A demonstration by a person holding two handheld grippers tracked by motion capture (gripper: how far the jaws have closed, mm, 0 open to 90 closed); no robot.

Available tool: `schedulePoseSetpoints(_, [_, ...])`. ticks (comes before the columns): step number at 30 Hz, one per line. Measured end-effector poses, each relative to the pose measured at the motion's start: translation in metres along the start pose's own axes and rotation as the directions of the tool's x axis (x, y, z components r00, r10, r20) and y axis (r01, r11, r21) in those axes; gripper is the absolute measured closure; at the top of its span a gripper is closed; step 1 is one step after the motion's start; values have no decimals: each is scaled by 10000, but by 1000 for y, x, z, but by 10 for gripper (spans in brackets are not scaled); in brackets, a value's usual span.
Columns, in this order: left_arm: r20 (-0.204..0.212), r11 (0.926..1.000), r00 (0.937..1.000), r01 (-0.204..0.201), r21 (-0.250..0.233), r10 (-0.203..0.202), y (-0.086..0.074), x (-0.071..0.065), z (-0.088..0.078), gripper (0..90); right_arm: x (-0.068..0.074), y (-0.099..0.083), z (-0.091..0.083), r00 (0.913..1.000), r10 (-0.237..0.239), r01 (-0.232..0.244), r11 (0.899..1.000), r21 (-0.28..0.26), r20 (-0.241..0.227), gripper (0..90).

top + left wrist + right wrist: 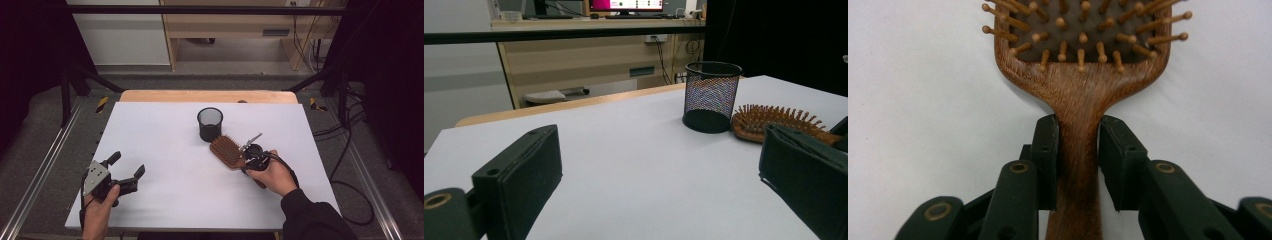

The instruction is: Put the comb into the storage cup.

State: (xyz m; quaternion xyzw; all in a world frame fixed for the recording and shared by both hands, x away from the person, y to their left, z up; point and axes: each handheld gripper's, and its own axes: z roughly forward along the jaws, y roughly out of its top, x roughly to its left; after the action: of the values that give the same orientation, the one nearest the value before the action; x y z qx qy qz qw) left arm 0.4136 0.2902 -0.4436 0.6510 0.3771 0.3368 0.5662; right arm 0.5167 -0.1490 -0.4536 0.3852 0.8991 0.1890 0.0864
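Between the right claw's [1077, 165] pads sits the wooden hairbrush [1079, 75] handle, gripped low on the desk [165, 145]; head-heavy, it could swivel when lifted. Left claw [126, 168] idles open.

A white table top [165, 130] is filling the middle of the frame, edged by grey carpet [45, 115]. A pale wooden desk [225, 22] is standing at upper centre, with black cables [345, 150] trailing at right.
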Motion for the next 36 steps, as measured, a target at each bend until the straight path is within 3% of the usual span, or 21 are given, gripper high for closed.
schedulePoseSetpoints(5, [-2, 10000, 10000, 0, 16, 0, 0, 0, 0, 36, 1, 3, 0, 9997, 243, -243, 9992, 305, -4, 727])
schedulePoseSetpoints(12, [-27, 10000, 10000, 44, -4, -44, 0, 0, 0, 36, 1, 6, 0, 9999, 153, -153, 9989, 451, 0, 732])
schedulePoseSetpoints(18, [-30, 10000, 10000, 83, -48, -83, 1, 1, 0, 36, 3, -4, -4, 9999, 111, -111, 9997, 231, 35, 732])
schedulePoseSetpoints(23, [49, 10000, 10000, 69, -64, -69, 2, -3, 0, 36, 5, -20, -11, 9999, 145, -143, 9993, -355, 71, 733])
schedulePoseSetpoints(28, [384, 9999, 9991, 162, -23, -161, 6, -14, 2, 36, 7, -33, -19, 9996, 272, -289, 9805, -1945, -118, 732])
schedulePoseSetpoints(30, [815, 9984, 9951, 562, 68, -566, 10, -26, 6, 36, 9, -35, -22, 9995, 291, -312, 9652, -2595, -118, 732])
schedulePoseSetpoints(32, [1018, 9980, 9929, 602, 180, -617, 13, -31, 9, 34, 12, -35, -26, 9997, 225, -254, 9490, -3142, -129, 733])
schedulePoseSetpoints(33, [1342, 9978, 9888, 622, 235, -648, 19, -42, 17, 35, 13, -34, -29, 9998, 163, -176, 9414, -3369, -67, 732])
schedulePoseSetpoints(34, [1342, 9978, 9888, 622, 235, -648, 19, -42, 17, 35, 15, -32, -32, 10000, 89, -99, 9334, -3586, -43, 732])
schedulePoseSetpoints(36, [1899, 9977, 9795, 636, 222, -666, 32, -56, 29, 35, 17, -29, -37, 10000, -18, 18, 9160, -4012, 2, 733])
